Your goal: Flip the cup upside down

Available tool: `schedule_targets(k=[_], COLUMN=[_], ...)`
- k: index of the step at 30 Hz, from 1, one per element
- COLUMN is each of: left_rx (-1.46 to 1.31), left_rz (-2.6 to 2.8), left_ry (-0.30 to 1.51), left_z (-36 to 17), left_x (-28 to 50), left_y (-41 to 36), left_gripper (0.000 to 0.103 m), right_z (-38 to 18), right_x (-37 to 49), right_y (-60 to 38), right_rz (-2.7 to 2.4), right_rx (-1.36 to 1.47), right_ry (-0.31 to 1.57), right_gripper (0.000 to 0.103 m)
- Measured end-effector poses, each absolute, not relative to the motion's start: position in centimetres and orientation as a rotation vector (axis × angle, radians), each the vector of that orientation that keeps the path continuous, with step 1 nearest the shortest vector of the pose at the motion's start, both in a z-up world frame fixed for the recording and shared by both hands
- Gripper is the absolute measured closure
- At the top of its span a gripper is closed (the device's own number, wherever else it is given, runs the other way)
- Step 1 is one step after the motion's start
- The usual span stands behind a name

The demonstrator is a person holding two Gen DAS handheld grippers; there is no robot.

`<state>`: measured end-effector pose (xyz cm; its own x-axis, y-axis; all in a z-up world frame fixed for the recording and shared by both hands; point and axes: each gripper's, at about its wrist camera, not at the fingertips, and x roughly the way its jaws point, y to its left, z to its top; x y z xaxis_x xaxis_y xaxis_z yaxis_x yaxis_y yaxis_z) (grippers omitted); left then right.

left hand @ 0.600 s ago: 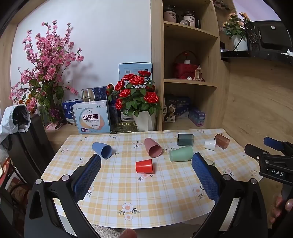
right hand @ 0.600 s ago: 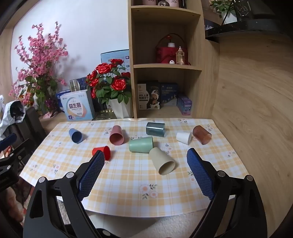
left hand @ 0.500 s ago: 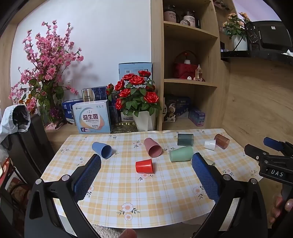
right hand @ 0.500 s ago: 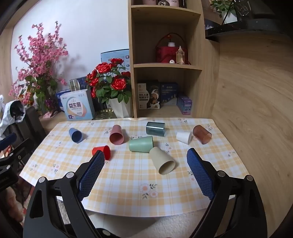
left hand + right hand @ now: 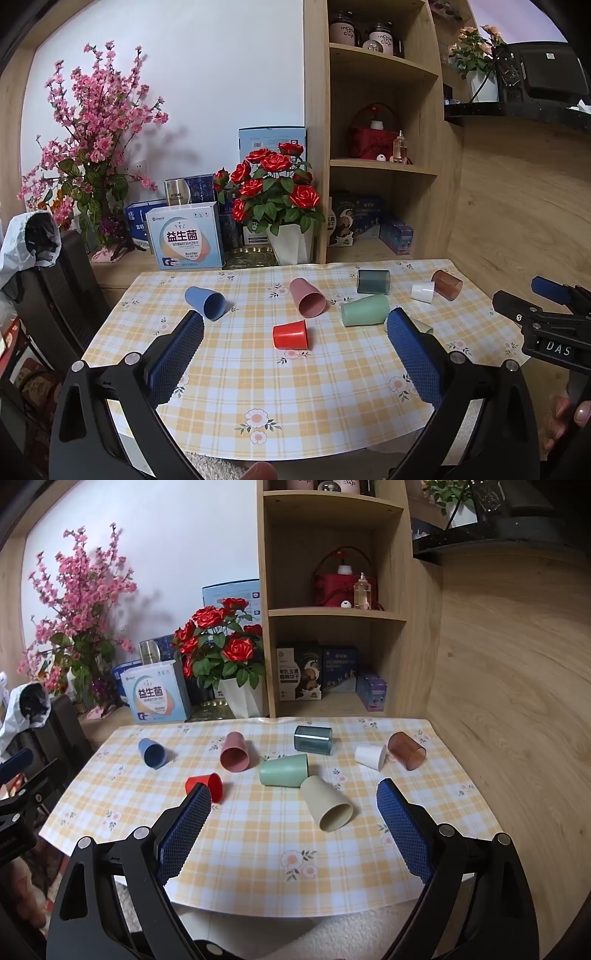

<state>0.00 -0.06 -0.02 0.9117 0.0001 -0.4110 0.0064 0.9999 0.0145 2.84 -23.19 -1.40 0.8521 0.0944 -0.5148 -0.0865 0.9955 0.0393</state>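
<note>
Several cups lie on their sides on the checked tablecloth (image 5: 266,849): blue (image 5: 152,752), pink (image 5: 235,752), red (image 5: 207,783), green (image 5: 284,770), beige (image 5: 327,803), dark teal (image 5: 313,740), white (image 5: 370,756) and brown (image 5: 406,750). In the left wrist view the red cup (image 5: 290,334) lies ahead between the fingers. My left gripper (image 5: 295,325) is open and empty above the near table edge. My right gripper (image 5: 293,794) is open and empty, with the beige cup ahead between its fingers.
A rose pot (image 5: 240,701), boxes (image 5: 155,698) and a pink blossom plant (image 5: 77,627) stand behind the table. A wooden shelf unit (image 5: 332,609) and wooden wall (image 5: 517,701) bound the right. A black chair (image 5: 55,288) stands at the left.
</note>
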Motion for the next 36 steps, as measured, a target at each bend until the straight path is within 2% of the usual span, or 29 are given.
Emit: schedule_targets(k=[36], left_rx=[0.017], left_rz=[-0.005], left_ry=[0.423], left_z=[-0.42], left_x=[0.16], left_y=[-0.30], left_gripper=[0.006], right_z=[-1.76], right_x=[2.93], right_y=[-23.22], right_rz=[0.095], right_rx=[0.015], right_ry=[0.547], right_gripper=[0.015])
